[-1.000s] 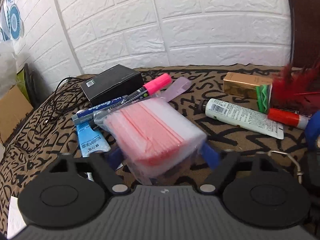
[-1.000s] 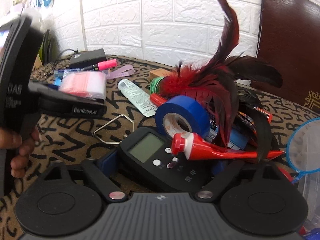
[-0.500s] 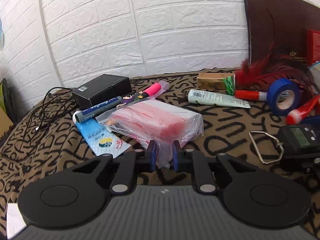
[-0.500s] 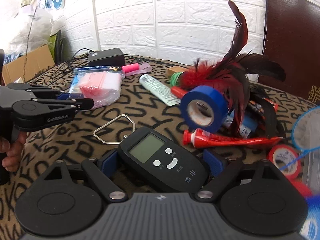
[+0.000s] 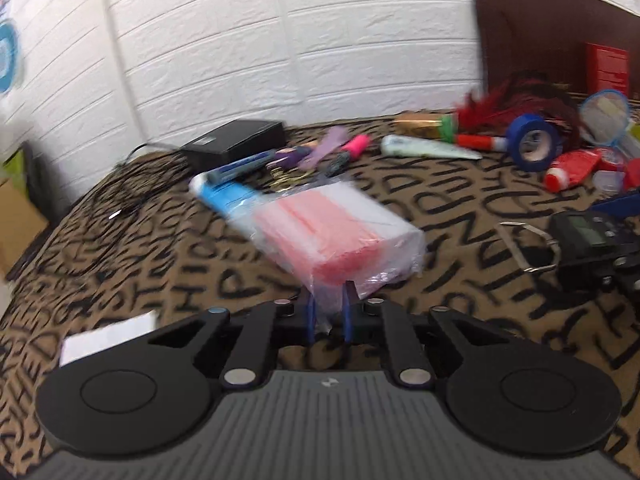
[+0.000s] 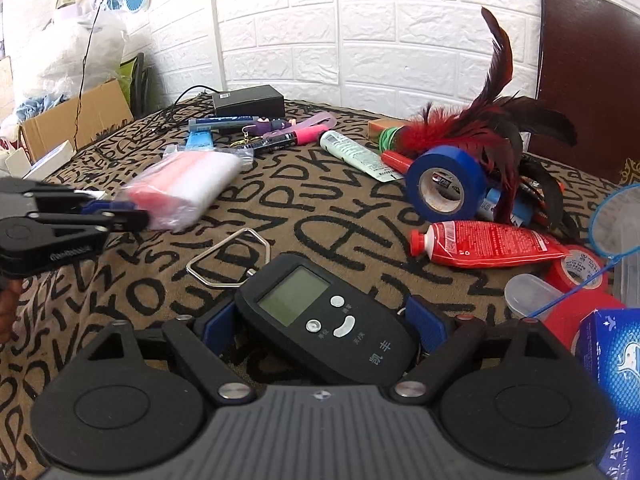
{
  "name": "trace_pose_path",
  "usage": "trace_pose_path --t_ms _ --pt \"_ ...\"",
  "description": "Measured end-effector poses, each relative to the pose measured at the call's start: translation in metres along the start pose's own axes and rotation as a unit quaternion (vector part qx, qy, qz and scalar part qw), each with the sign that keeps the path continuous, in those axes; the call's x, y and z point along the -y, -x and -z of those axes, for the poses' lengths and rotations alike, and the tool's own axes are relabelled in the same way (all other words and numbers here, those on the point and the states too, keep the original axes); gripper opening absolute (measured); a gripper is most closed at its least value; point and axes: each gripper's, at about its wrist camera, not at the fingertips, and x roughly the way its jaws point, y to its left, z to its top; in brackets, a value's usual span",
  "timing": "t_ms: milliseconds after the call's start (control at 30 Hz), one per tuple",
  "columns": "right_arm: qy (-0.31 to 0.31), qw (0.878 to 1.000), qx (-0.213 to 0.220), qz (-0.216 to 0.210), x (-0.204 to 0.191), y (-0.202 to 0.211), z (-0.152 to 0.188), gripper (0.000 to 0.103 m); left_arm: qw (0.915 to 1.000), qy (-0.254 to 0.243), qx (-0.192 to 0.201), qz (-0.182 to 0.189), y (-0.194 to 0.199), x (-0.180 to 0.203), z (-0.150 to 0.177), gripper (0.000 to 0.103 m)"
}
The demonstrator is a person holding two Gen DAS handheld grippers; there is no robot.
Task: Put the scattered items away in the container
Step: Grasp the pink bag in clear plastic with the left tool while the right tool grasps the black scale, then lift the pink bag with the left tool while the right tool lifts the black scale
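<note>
While previously resting, bag now raised.

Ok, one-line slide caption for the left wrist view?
Left gripper pinches the plastic edge of the pink-and-white bag pack above the letter-print cloth.

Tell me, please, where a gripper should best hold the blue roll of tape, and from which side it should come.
Grip the blue roll of tape through its wall: one finger in the open core, one outside on the top of the rim, coming from above. It stands on edge with the hole facing the right wrist camera, and feathers crowd behind it.
</note>
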Motion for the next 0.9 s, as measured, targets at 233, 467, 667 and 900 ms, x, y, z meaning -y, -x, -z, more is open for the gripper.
trace_pose_path --t_ms 233,467,667,900 --pt "-0.007 1.0 0.004 0.012 -0.004 -0.001 0.001 0.09 0.9978 0.047 -0.006 -0.047 0.01 0.001 -0.001 0.074" --pt "-0.017 0.998 0.003 0.057 -0.028 -0.01 -0.004 0.09 0.9921 0.064 0.038 -0.101 0.019 0.035 -0.017 0.1" --pt "-0.024 0.998 0.006 0.062 -0.033 -0.016 -0.008 0.09 0.9912 0.006 0.024 -0.13 -0.017 0.052 -0.034 0.1" --pt "-0.03 0.998 -0.002 0.061 -0.039 -0.019 -0.012 0.094 0.9905 0.002 -0.025 -0.136 -0.037 0.013 -0.013 0.103"
